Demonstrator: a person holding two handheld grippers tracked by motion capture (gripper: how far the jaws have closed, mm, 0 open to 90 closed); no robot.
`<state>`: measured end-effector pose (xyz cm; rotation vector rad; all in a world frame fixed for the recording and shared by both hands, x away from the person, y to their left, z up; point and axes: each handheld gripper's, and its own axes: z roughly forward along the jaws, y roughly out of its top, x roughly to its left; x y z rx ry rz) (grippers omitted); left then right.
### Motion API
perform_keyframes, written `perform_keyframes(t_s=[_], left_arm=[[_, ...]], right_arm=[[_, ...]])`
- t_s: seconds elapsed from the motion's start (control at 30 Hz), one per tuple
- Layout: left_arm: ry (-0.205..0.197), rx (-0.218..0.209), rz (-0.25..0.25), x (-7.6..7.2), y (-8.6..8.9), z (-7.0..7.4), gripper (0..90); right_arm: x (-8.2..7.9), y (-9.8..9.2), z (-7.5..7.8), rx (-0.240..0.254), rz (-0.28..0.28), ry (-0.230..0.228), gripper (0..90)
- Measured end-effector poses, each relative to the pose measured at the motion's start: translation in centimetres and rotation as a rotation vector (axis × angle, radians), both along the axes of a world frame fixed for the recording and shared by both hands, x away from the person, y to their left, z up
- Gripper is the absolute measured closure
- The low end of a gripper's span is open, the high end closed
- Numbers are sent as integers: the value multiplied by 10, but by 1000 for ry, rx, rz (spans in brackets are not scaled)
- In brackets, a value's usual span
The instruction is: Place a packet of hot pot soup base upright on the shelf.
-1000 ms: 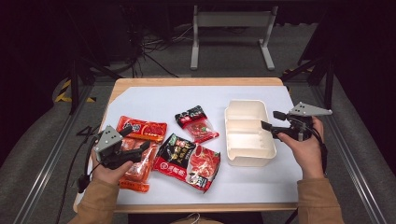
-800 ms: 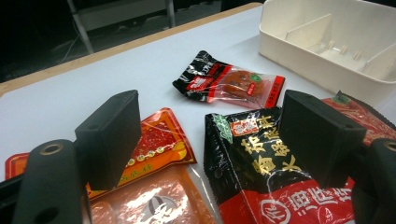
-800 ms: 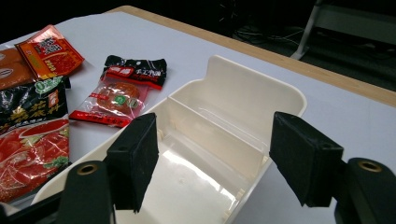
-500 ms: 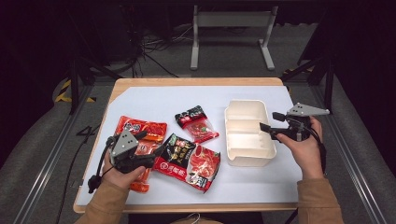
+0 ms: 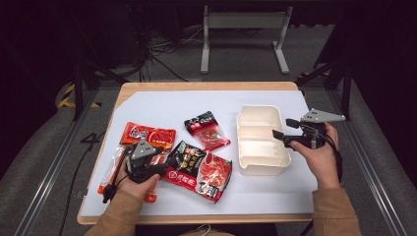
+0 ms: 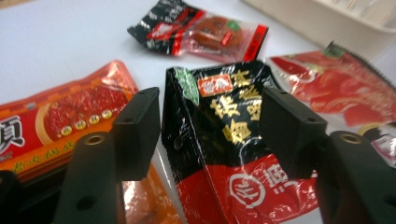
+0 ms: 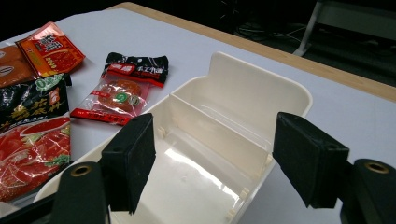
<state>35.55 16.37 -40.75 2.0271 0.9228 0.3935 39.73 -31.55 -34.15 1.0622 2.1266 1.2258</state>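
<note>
Since a second ago the left gripper point(image 5: 164, 169) has slid in from the table's left edge toward the packets and sunk lower, its jaws closing partway as it went; the right gripper point(image 5: 281, 129) has stayed put at the tray point(image 5: 255, 164).

From the high view, the black packet point(image 5: 186, 156) lies flat at about 7 o'clock from the table's middle, overlapping a red packet point(image 5: 214, 172) at its 4 o'clock. An orange packet point(image 5: 150, 134) sits at its 10 o'clock, and a small dark packet point(image 5: 206, 129) at its 1 o'clock. The white tray stands well off toward 3 o'clock, with the right gripper's jaws spread at its near right rim and pinching nothing.

In the left gripper view, the black packet point(image 6: 219, 130) stands between the two black jaws, its upper edge lifted and creased. The left pad seems just at its edge and the right pad a little clear, so I judge this no firm pinch yet. It looks like a thin, glossy foil pouch: light, floppy, slippery. The sealed top edge or a raised corner is the place to nip it; the slack middle would buckle.

In the right gripper view, the jaws stand wide over the tray point(image 7: 261, 98), whose two compartments are empty.
</note>
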Motion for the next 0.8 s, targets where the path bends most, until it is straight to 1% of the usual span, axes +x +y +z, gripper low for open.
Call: perform_keyframes(t_s=[0.03, 0.07, 0.1, 0.13, 0.17, 0.23, 0.27, 0.3, 0.37, 0.43, 0.47, 0.53, 0.57, 0.63, 0.67, 0.77, 0.8], left_arm=[[13, 2, 2, 0, -1, -2, 424], [21, 17, 6, 2, 0, -4, 426], [24, 18, 19, 2, -1, -6, 425], [37, 19, 34, 2, -1, -8, 419], [46, 19, 39, 3, -1, -9, 420], [56, 35, 53, 3, 0, -10, 437], [63, 34, 50, 4, 0, -11, 446], [79, 34, 41, 5, 0, -12, 444], [118, 21, 35, 6, 1, -14, 436], [156, 6, 17, 7, 1, -16, 466], [167, 12, 15, 8, 1, -17, 473], [175, 16, 16, 8, 0, -19, 493], [180, 15, 17, 8, 0, -20, 496], [178, -3, 20, 7, 0, -24, 492], [184, 3, 26, 7, -1, -25, 494], [231, 11, 30, 8, -2, -32, 477], [240, 14, 28, 9, -3, -33, 488]], right_arm=[[0, 0, 0, -2, 1, 0, 298], [0, 0, 0, -2, 1, 0, 296], [0, 0, 0, -3, 1, 0, 295], [0, 0, 0, -3, 1, -1, 294], [0, 0, 0, -3, 2, 0, 292], [0, 1, 0, -1, 4, 2, 290], [0, 1, -1, 0, 5, 4, 289], [0, 1, -1, 1, 4, 5, 288], [0, 1, -1, -2, 3, 8, 287], [0, 1, -1, -7, 4, 9, 286], [0, 2, -2, -8, 4, 11, 286], [1, 2, -2, -9, 4, 12, 284], [1, 2, -2, -7, 6, 13, 282], [1, 3, -3, -1, 12, 14, 281], [1, 3, -3, 1, 14, 14, 281], [1, 3, -3, 3, 16, 14, 280], [2, 4, -4, 3, 17, 15, 280]])
